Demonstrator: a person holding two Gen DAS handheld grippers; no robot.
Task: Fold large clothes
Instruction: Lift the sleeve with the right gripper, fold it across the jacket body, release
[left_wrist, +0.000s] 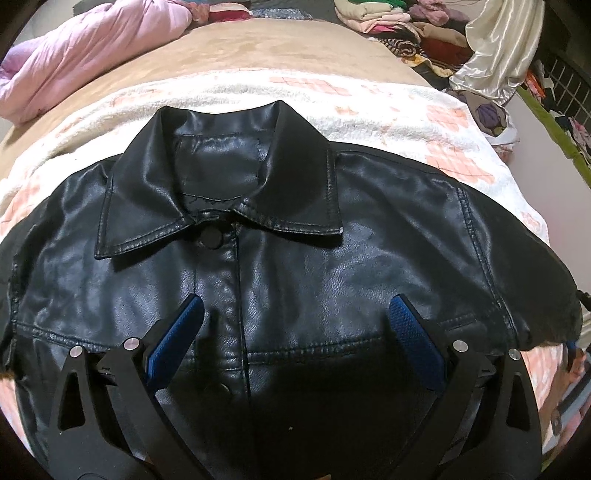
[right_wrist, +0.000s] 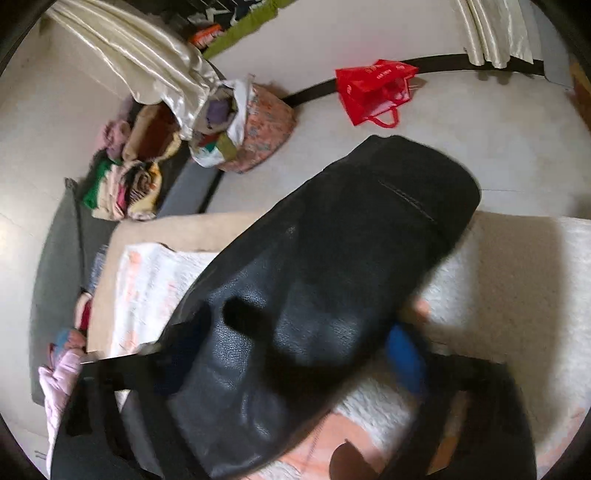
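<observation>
so my left gripper (left_wrist: 295, 317) is hanging wide open over the chest of the black leather jacket (left_wrist: 295, 229) lying flat on the white-and-pink blanket (left_wrist: 369, 107), while my right gripper (right_wrist: 295, 343) straddles its sleeve (right_wrist: 332, 266), too blurry to tell if it's pinching.

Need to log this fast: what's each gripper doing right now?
Left gripper: open, above the black jacket, holding nothing.
Right gripper: jacket sleeve between its fingers; grip unclear through blur.

a red bag (right_wrist: 373, 92) lies near a satin curtain (right_wrist: 147, 55).
</observation>
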